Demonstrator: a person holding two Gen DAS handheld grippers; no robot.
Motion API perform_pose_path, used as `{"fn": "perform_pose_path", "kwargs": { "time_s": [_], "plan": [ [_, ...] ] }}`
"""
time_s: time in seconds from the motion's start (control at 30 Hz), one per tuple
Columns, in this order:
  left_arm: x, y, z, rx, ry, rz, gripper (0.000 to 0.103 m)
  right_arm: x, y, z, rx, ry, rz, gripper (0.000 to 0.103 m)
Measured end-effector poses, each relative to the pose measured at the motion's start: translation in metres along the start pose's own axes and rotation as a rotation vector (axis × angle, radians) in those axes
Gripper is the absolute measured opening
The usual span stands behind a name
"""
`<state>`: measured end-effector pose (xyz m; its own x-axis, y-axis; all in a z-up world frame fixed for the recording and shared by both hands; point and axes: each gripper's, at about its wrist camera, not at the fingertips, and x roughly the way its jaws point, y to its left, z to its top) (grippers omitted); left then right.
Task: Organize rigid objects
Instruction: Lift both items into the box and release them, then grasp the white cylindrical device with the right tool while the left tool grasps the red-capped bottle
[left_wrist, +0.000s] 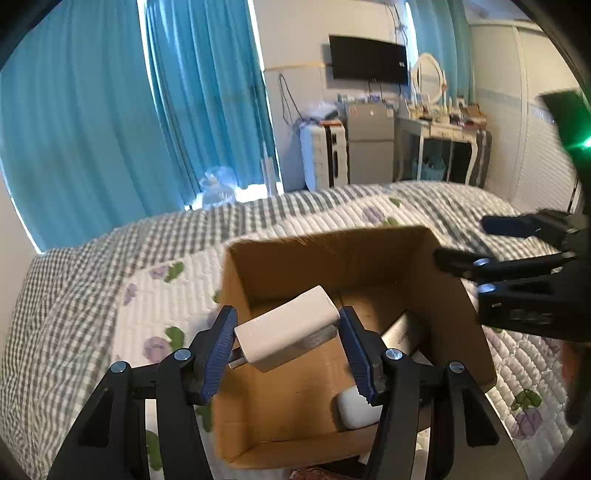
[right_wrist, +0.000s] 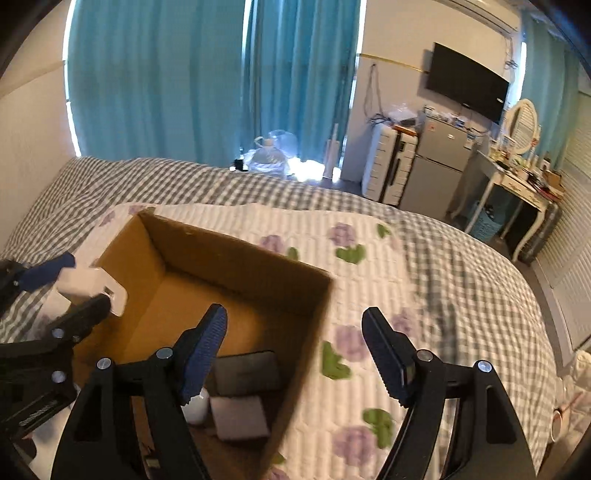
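Charger held over the near-left rim of the box, ready to drop in.

I have the white charger (left_wrist: 286, 330) pinched across its width in my left gripper (left_wrist: 288, 345), its long axis running away from me and tilted up, metal prongs toward the left pad. It hangs above the open box (left_wrist: 236, 280) on the bed (left_wrist: 92, 280), close over the left wall, so it looks to me as if the drop needs a small shift inward first. My right gripper (right_wrist: 295, 354) is spread wide and holds nothing, hovering over the box's right wall. Inside I make out a white case (left_wrist: 354, 410), a grey device (left_wrist: 402, 332) and a dark slab (right_wrist: 247, 373); my own fingers hide part of the floor.
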<state>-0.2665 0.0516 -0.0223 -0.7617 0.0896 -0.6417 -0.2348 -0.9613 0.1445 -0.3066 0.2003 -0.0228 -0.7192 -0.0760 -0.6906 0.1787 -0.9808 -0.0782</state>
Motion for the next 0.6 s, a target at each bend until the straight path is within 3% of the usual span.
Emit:
{"fn": "perform_pose_path", "kwargs": {
  "time_s": [0.27, 0.37, 0.4, 0.6],
  "plan": [
    [0.050, -0.021, -0.009, 0.013, 0.067, -0.043, 0.058, 0.002, -0.016, -0.012, 0.032, -0.013, 0.038, 0.075],
    [0.050, -0.015, -0.012, -0.042, 0.050, -0.052, 0.076, 0.004, -0.021, -0.014, 0.027, -0.014, 0.040, 0.076],
    [0.046, -0.012, -0.013, -0.068, 0.041, -0.061, 0.090, 0.004, -0.023, -0.015, 0.023, -0.016, 0.034, 0.078],
    [0.003, 0.006, -0.014, -0.126, 0.010, -0.085, 0.093, -0.026, -0.034, -0.022, 0.048, -0.039, 0.000, 0.078]
  ]
}}
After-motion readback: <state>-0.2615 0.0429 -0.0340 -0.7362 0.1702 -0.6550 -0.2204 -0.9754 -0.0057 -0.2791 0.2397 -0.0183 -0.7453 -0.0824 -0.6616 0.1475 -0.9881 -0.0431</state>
